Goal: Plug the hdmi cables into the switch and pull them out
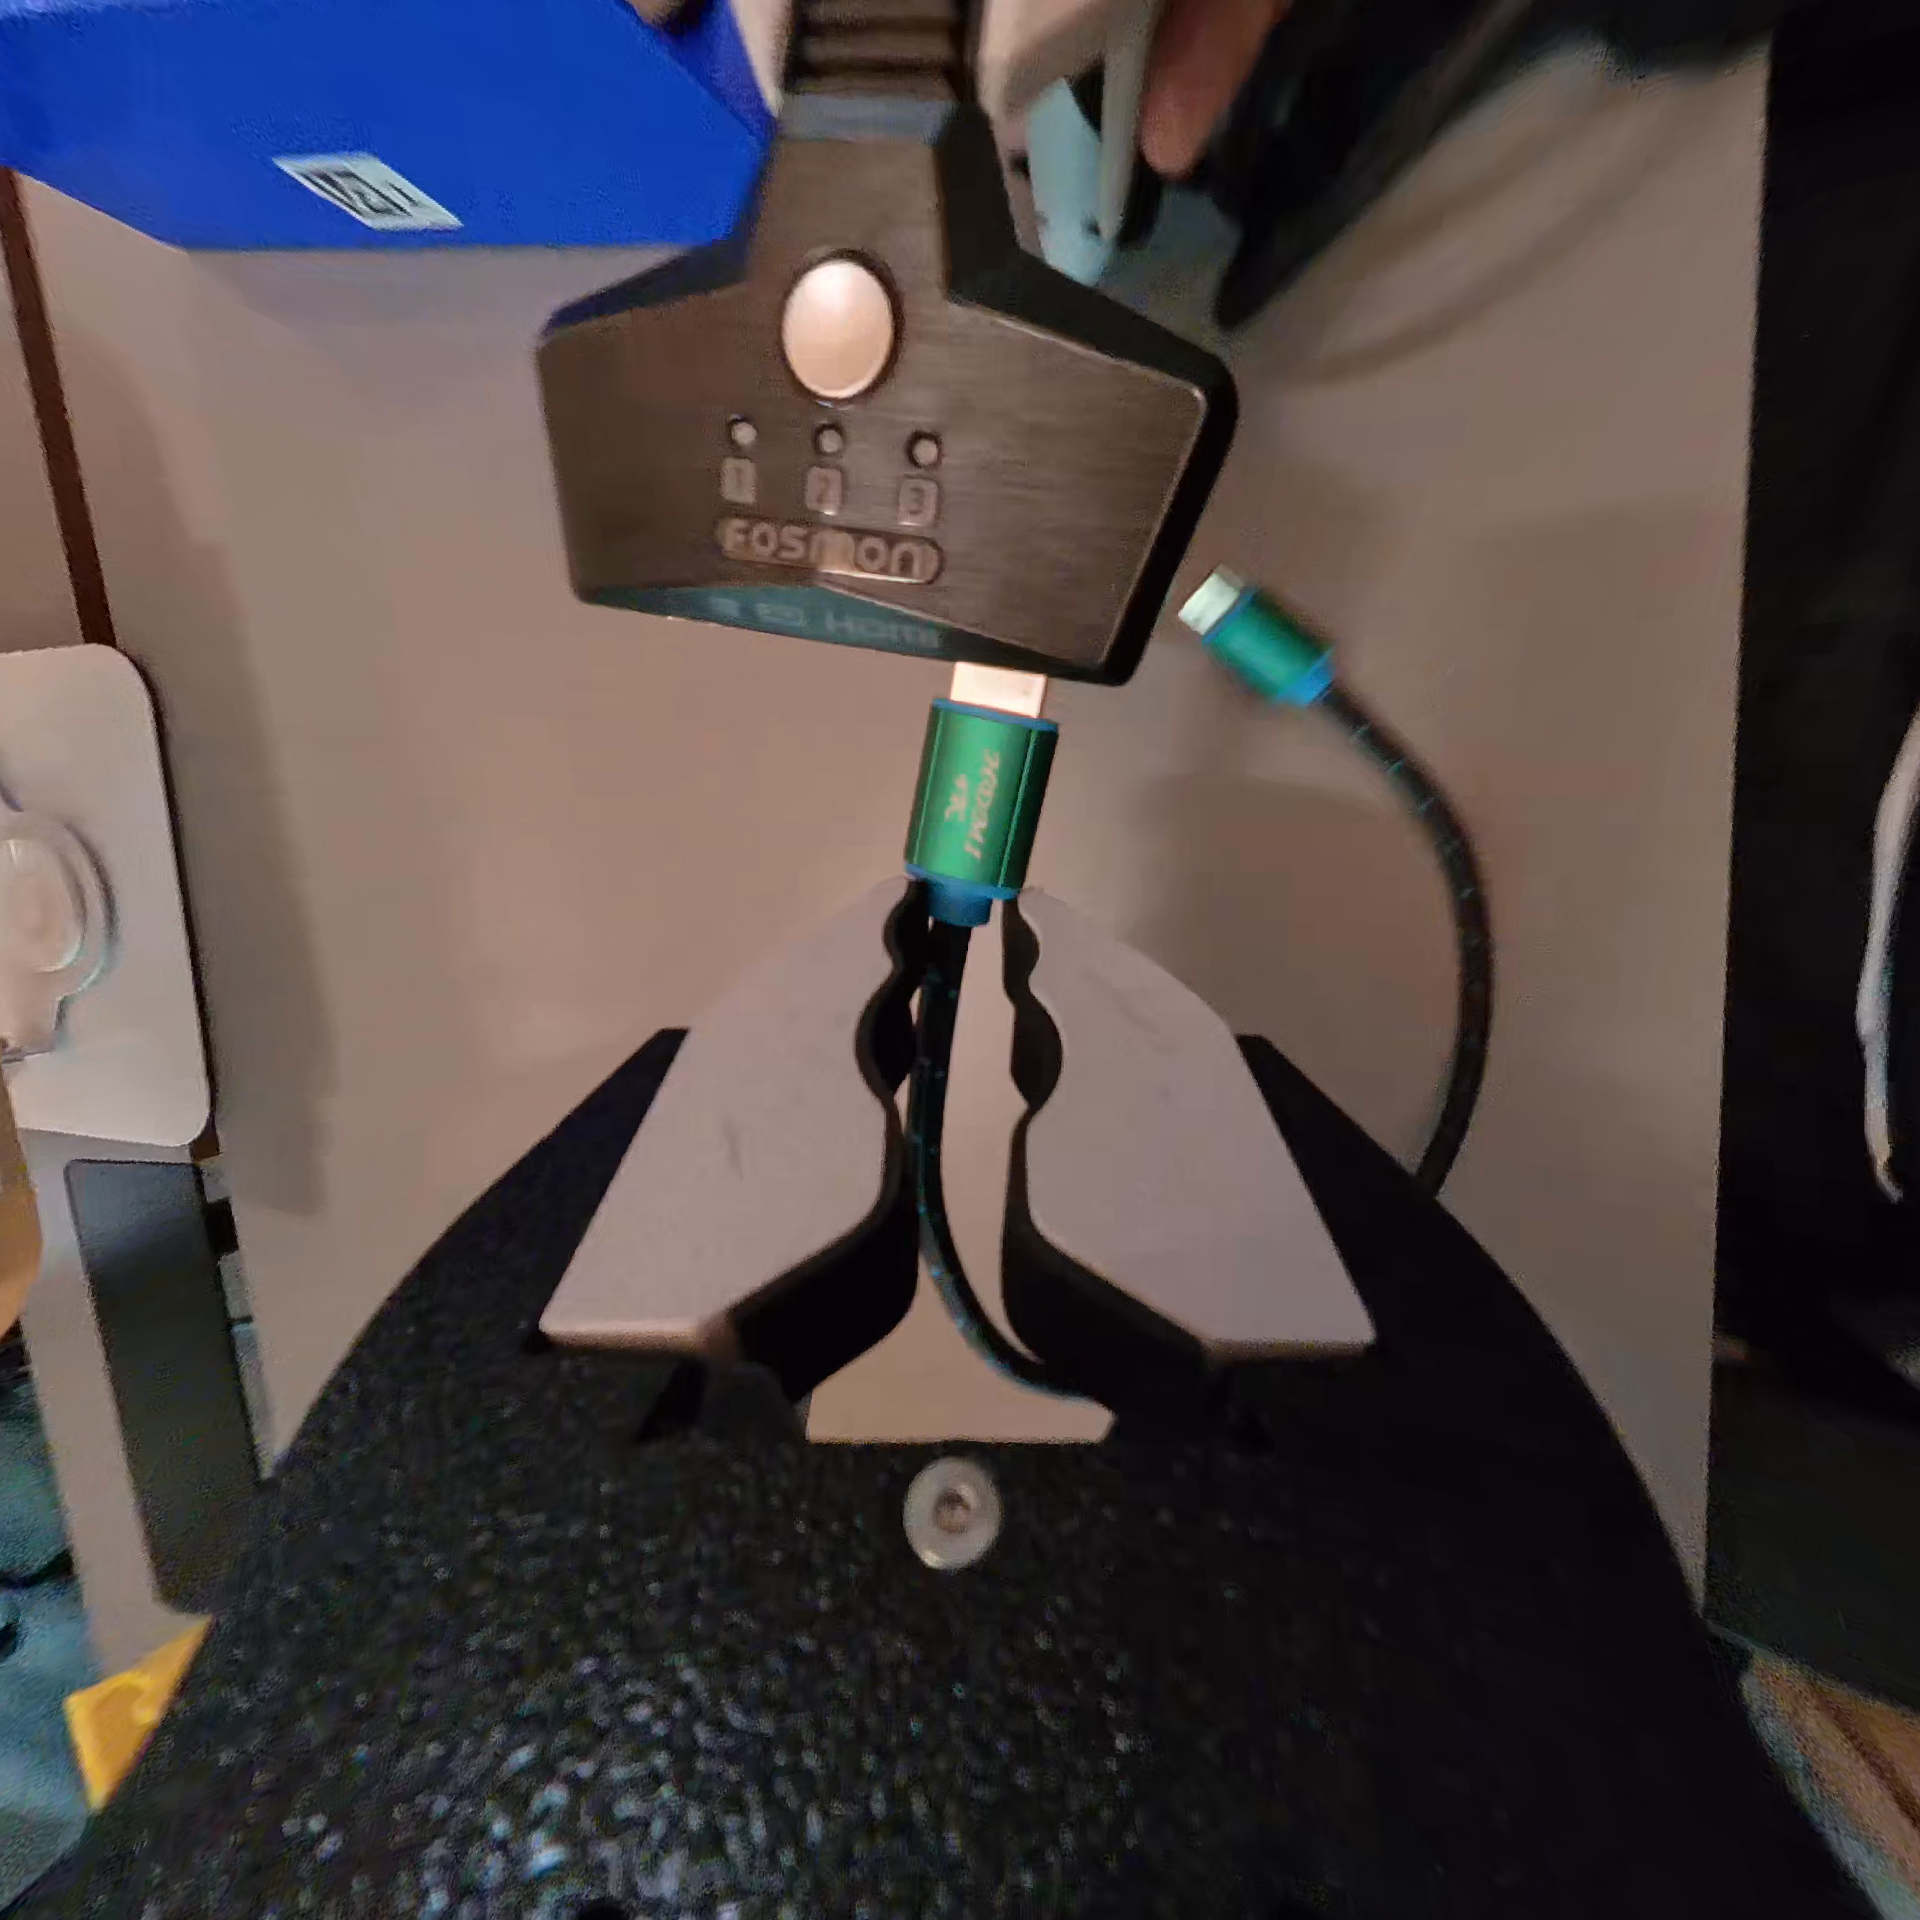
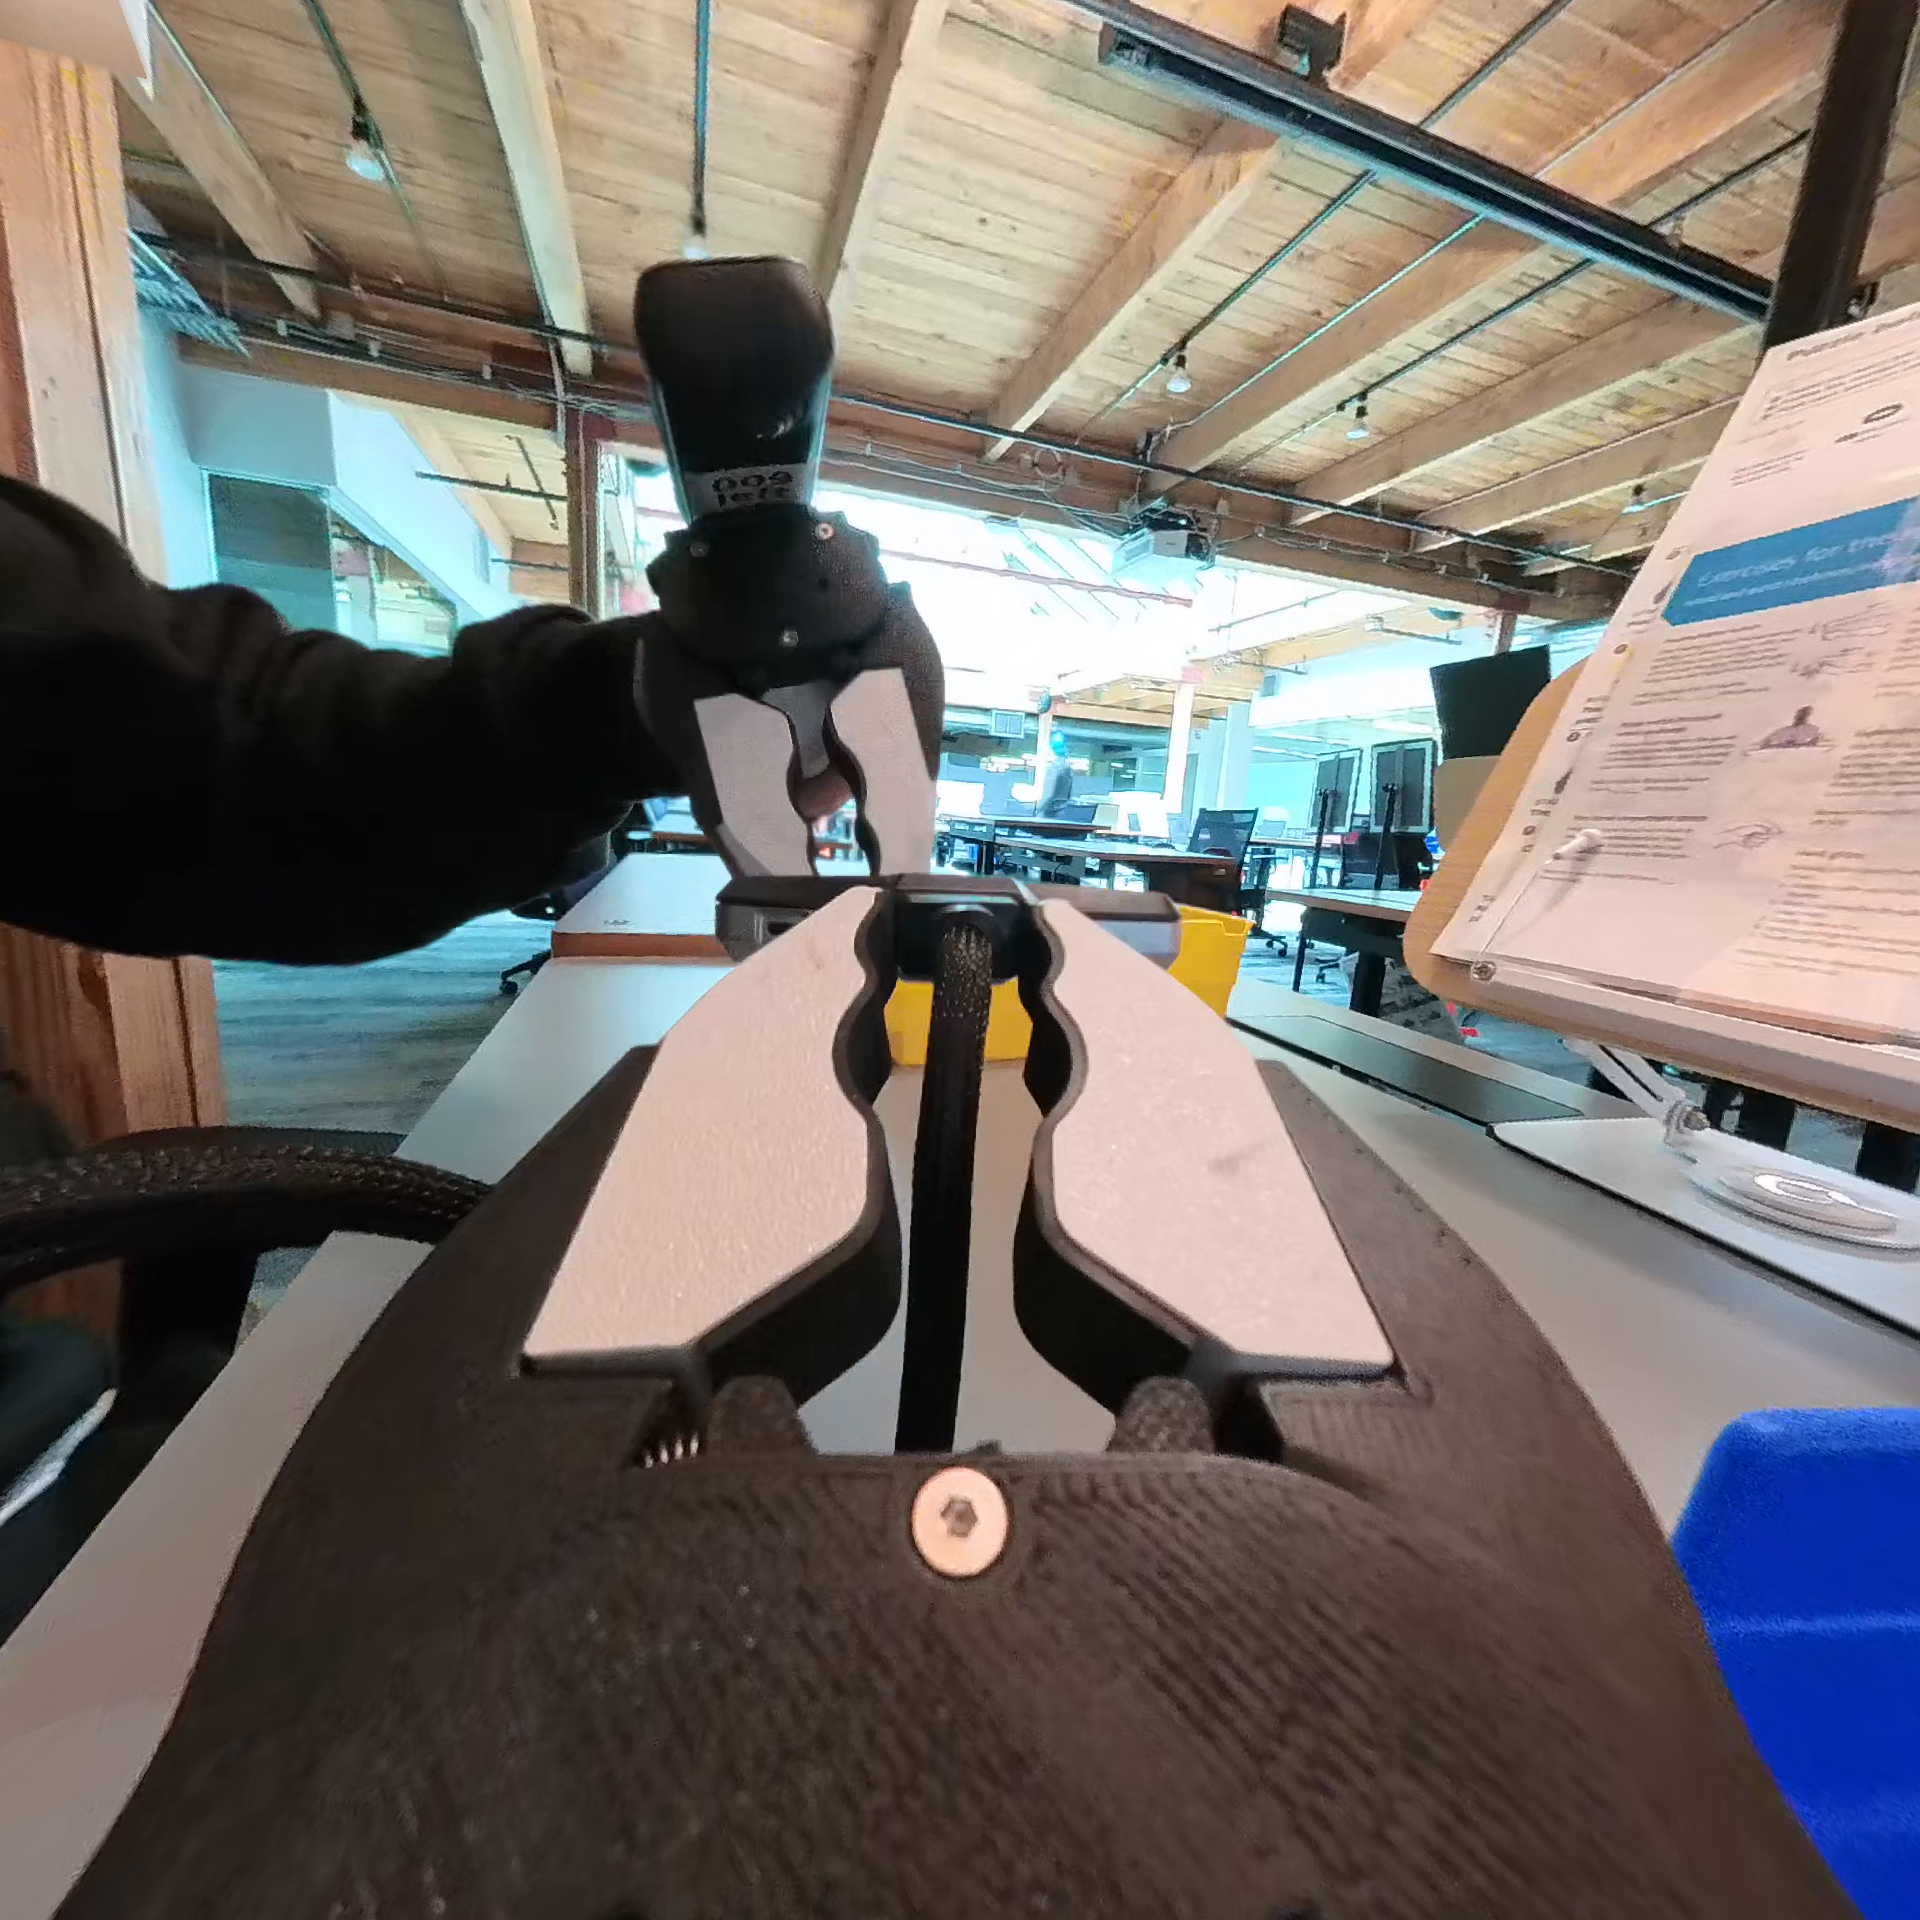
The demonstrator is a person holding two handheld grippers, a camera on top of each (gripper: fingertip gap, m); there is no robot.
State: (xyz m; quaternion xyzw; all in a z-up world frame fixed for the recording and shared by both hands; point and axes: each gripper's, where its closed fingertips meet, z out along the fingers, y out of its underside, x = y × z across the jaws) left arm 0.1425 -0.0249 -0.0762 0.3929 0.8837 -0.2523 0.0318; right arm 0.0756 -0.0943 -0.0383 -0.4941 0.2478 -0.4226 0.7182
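Observation:
The dark brushed-metal switch (image 1: 883, 468) has a round button and three small lights, and is held above the white table. My left gripper (image 1: 961, 894) is shut on a braided HDMI cable (image 1: 940, 1143), just behind its green plug (image 1: 977, 800). The plug's metal tip meets the switch's near edge at the right-hand port; how deep it sits is hidden. A second green plug (image 1: 1262, 644) hangs free to the right. My right gripper (image 2: 956, 904) is shut on the switch's black braided lead (image 2: 945, 1143). The switch (image 2: 1122, 914) shows edge-on there, with the left gripper (image 2: 847, 842) beyond it.
A blue box (image 1: 364, 114) sits at the top left, and also shows in the right wrist view (image 2: 1808, 1621). A yellow bin (image 2: 1205, 956) stands behind the switch. A stand with printed sheets (image 2: 1714, 779) is on the right. A black chair (image 2: 208, 1174) is at the left.

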